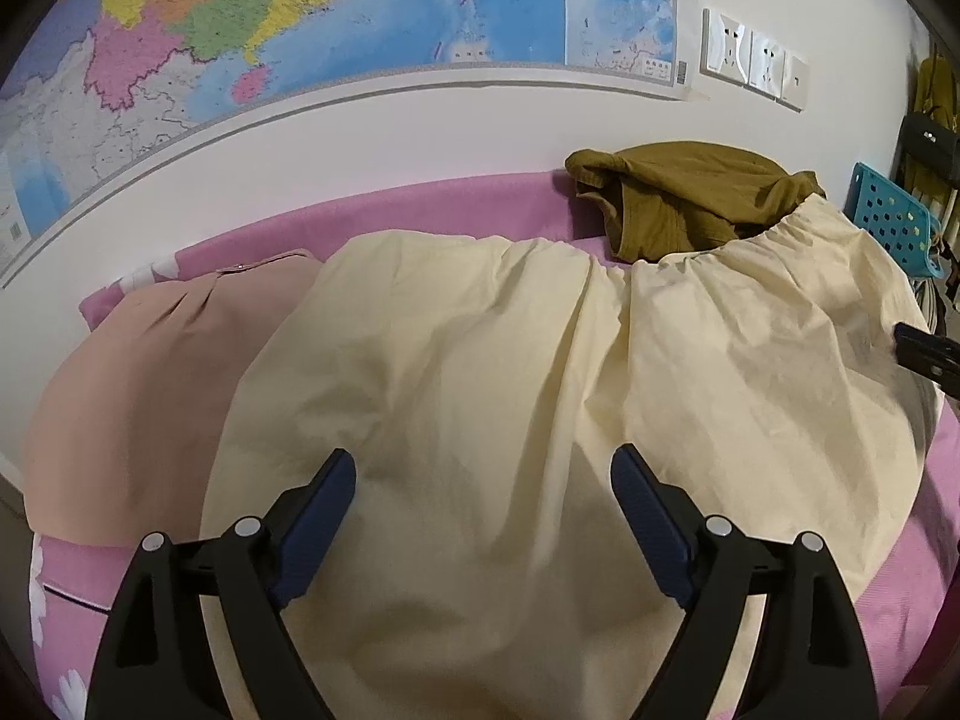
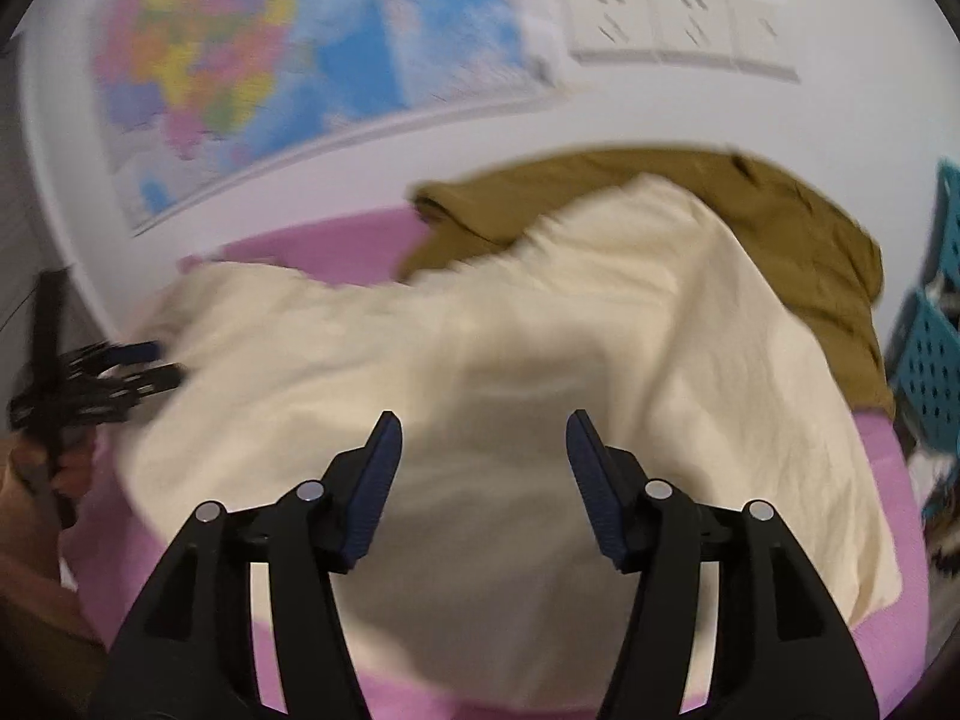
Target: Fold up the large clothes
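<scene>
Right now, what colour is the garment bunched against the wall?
Olive-brown garment, plain, no pattern; clearest in the left wrist view.

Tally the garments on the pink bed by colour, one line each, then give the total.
Cream garment, spread in the middle: 1
Olive-brown garment, bunched by the wall: 1
Peach-pink garment, lying at the left: 1
Total: 3

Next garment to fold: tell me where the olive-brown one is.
The olive-brown garment lies bunched at the back of the pink bed against the white wall, right of centre in both views, its front edge tucked under the cream garment.
</scene>
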### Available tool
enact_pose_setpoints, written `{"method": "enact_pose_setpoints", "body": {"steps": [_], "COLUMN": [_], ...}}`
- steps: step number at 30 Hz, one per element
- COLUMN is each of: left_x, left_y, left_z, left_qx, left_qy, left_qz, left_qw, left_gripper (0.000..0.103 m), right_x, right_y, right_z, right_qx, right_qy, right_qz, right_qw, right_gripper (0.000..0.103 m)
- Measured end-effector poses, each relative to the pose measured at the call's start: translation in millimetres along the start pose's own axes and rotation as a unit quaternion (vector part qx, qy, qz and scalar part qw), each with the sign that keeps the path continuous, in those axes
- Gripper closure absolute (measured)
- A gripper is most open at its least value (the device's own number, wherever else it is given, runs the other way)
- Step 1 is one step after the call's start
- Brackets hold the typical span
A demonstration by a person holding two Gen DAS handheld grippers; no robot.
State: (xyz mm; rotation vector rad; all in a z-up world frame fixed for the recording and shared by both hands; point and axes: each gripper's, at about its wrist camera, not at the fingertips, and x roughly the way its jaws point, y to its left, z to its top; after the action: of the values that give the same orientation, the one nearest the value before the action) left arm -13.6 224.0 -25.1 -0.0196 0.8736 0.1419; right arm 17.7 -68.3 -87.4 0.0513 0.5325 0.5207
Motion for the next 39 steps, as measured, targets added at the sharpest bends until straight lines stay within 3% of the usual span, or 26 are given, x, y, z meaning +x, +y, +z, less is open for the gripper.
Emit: {"method": "enact_pose_setpoints", "body": {"steps": [3, 7, 10, 13, 16, 20, 24, 28, 33, 39], "left_x": [-6, -10, -10, -6, -8, -27, -33, -20, -10, -22], "left_y": [-1, 0, 1, 1, 2, 11, 2, -7, -8, -9], "left_z": [-4, -11, -15, -19, -21, -29, -42, -51, -52, -51], "left_qx": [0.0, -0.005, -0.003, 0.0, -0.004, -0.028, -0.007, 0.011, 0.002, 0.001], "left_qy": [-0.006, -0.006, -0.005, 0.002, 0.002, -0.017, -0.015, -0.004, 0.0, 0.002], "left_qz": [0.002, 0.002, 0.002, 0.006, 0.002, -0.035, -0.045, -0.027, -0.025, -0.016], "left_qw": [1.0, 1.0, 1.0, 1.0, 1.0, 0.9989, 0.9989, 0.9996, 0.9997, 0.9999], "left_gripper": [0.018, 0.018, 0.018, 0.018, 0.018, 0.018, 0.018, 0.016, 0.013, 0.013], "right_x": [-5, 17, 47, 57, 50, 28, 22, 49, 58, 39], "right_y": [24, 56, 65, 69, 73, 88, 118, 135, 139, 129], "right_z": [-1, -10, -20, -24, -20, -20, -27, -37, -37, -34], "right_qx": [-0.019, -0.051, -0.053, -0.05, -0.042, -0.056, -0.085, -0.101, -0.093, -0.069], "right_qy": [-0.006, 0.022, 0.064, 0.069, 0.065, 0.028, 0.017, 0.059, 0.065, 0.047], "right_qz": [0.045, 0.086, 0.073, 0.059, 0.055, 0.057, 0.096, 0.096, 0.092, 0.097], "right_qw": [0.999, 0.995, 0.994, 0.995, 0.995, 0.996, 0.992, 0.988, 0.989, 0.992], "right_gripper": [0.044, 0.04, 0.039, 0.037, 0.037, 0.038, 0.04, 0.039, 0.036, 0.038]}}
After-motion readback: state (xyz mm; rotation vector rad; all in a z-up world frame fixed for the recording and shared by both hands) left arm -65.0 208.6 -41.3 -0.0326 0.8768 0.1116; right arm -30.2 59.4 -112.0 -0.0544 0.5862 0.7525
